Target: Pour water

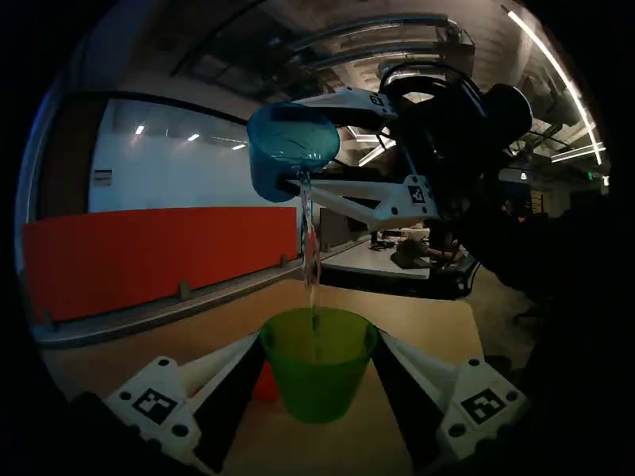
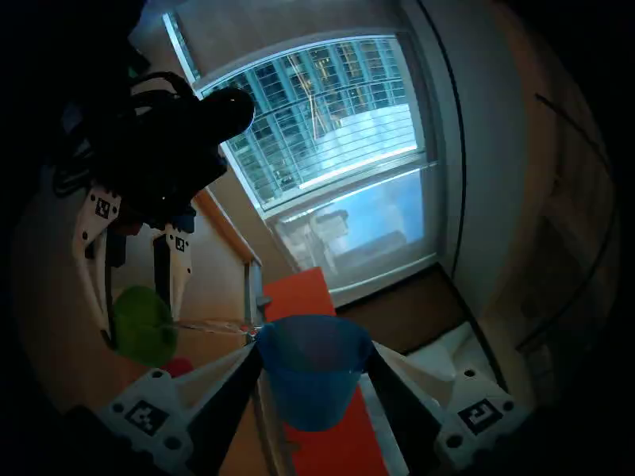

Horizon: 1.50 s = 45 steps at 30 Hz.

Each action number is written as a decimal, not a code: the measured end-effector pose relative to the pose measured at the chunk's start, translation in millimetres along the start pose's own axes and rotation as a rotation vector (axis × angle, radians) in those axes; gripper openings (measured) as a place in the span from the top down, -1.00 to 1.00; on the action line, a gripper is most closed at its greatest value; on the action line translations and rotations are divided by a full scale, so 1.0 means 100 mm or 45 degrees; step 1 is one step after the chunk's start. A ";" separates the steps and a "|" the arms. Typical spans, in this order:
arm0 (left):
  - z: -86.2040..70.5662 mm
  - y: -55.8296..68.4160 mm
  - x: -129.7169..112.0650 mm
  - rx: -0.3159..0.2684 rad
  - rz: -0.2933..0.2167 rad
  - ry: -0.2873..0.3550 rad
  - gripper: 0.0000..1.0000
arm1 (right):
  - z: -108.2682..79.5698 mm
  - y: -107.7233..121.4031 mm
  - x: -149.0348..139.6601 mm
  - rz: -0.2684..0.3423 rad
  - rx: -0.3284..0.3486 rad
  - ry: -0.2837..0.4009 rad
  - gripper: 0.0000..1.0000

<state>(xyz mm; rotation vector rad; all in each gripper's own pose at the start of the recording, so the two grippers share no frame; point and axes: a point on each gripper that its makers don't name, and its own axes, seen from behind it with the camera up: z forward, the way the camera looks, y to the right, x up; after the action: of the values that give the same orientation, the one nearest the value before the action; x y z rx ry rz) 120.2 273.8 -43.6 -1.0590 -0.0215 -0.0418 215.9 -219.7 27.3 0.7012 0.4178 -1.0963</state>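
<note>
Green translucent plastic cup [image 1: 317,373] clamped upright between my left fingers [image 1: 230,381], low over the tan wooden counter [image 1: 413,317]; can't tell if it touches. I've got my right fingers [image 2: 226,381] gripping the blue translucent plastic cup [image 2: 313,373], tipped above the green one. Thin water stream [image 1: 309,254] runs from blue rim into green cup. Small red object [image 1: 266,387] just behind it.

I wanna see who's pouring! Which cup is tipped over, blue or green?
The blue cup. It is tipped sideways up high, with water streaming out, while the green cup stands upright below, catching it.
</note>
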 end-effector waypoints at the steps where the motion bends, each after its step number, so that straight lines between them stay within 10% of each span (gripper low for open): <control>1: 0.00 0.00 0.00 0.000 0.000 0.000 -0.77 | 0.00 0.01 0.01 -0.006 -0.001 0.000 -0.81; 45: 0.01 -0.03 0.01 0.010 -0.003 0.000 -0.77 | 0.01 0.23 0.03 -0.279 -0.036 -0.033 -0.81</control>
<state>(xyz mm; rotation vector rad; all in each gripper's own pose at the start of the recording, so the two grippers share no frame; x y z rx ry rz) 121.4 272.5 -40.3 -1.0512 -0.0231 -0.0436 238.2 -215.9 33.8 0.6259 0.4952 -1.3019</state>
